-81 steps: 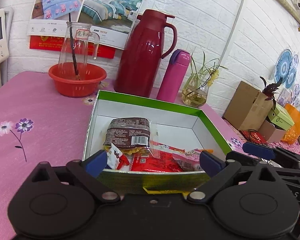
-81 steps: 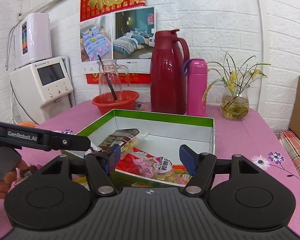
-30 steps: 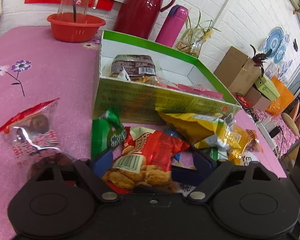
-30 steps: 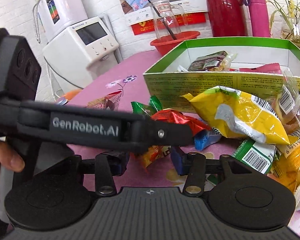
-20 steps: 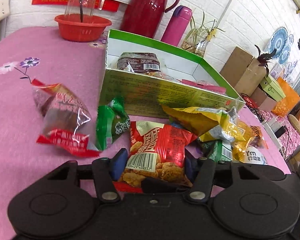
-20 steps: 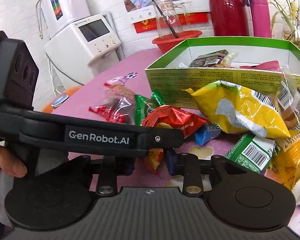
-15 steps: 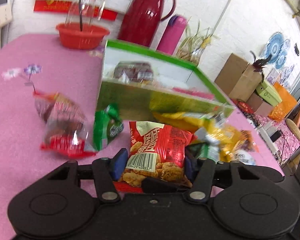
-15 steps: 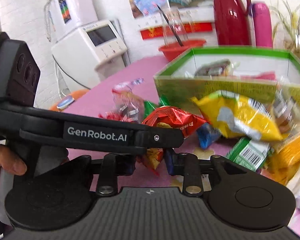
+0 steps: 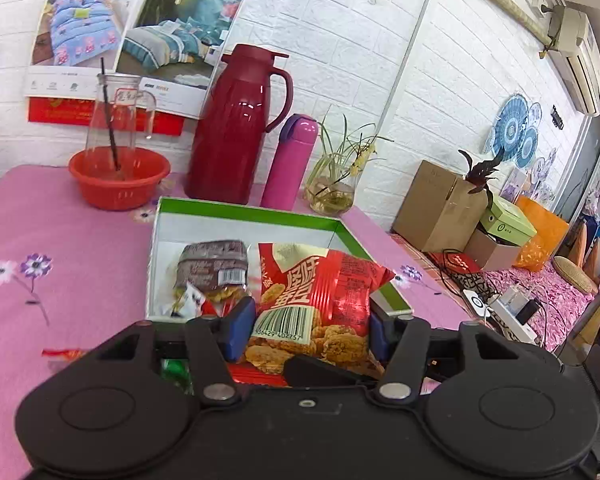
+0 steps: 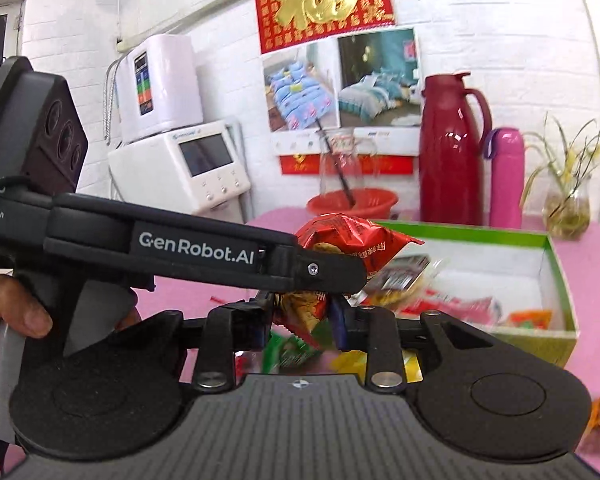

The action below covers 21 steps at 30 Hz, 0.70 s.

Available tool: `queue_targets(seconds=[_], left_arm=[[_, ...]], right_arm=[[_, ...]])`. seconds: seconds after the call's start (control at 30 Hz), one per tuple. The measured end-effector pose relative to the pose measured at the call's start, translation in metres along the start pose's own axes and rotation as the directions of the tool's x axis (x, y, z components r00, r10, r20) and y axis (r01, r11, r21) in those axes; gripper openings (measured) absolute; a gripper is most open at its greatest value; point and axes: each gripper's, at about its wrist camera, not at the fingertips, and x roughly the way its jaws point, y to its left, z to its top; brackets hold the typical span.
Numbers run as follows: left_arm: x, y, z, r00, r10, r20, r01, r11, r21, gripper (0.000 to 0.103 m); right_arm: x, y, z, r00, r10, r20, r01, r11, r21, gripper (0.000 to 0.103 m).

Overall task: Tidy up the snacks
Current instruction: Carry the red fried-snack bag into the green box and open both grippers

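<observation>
Red snack bag point(image 9: 320, 300): I have it pinched at lower centre of the left wrist view, barcode end toward me, its top raised in front of the box.
Left gripper point(image 9: 312, 330): my blue pads press on both sides of the red snack bag, so the fingers are closed on it, not spread.
Right gripper point(image 10: 300, 320): at lower centre of the right wrist view its fingers squeeze a crumpled bit of red wrapper; I think it is the lower end of the same bag, but the left gripper's arm crosses in front and I cannot be sure.
Green box point(image 9: 244, 210): open, white inside, mid-frame just behind the held bag; in the right wrist view it sits at right of centre point(image 10: 556, 268).
Brown packet point(image 9: 214, 266): lying inside the box, at its left side.
Loose snacks: a green one point(image 10: 290, 350) and a yellow one show blurred under the right gripper's fingers.
Table point(image 9: 80, 264): pink flowered cloth, filling the left of the frame.
Behind the box: red basin point(image 9: 118, 180) with a glass jug, red thermos jug point(image 9: 236, 128), pink flask point(image 9: 290, 164), a plant vase point(image 9: 334, 196).
Hand point(image 10: 8, 312): at the left edge, gripping the left gripper's handle.
</observation>
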Motion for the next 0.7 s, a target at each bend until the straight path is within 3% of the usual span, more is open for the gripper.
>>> queue_targets(seconds=[0.57, 0.63, 0.67, 0.7], left_arm=[[0.091, 0.036, 0.024, 0.998, -0.018, -0.054, 0.017, 1.000, -0.013, 0.057], [0.097, 0.039, 0.021, 0.998, -0.001, -0.057, 0.000, 1.000, -0.006, 0.092], [0.098, 0.040, 0.020, 0.998, 0.029, -0.051, -0.029, 1.000, -0.007, 0.103], [0.096, 0.041, 0.017, 0.998, 0.058, -0.031, -0.059, 0.998, -0.007, 0.103]], right_arm=[[0.064, -0.061, 0.001, 0.998, -0.043, -0.039, 0.044, 0.999, 0.018, 0.050], [0.074, -0.065, -0.002, 0.993, -0.101, -0.065, 0.101, 0.995, -0.003, 0.057], [0.078, -0.067, -0.004, 0.989, -0.126, -0.080, 0.126, 0.992, -0.009, 0.068], [0.080, -0.070, -0.005, 0.987, -0.131, -0.097, 0.132, 0.991, -0.002, 0.073]])
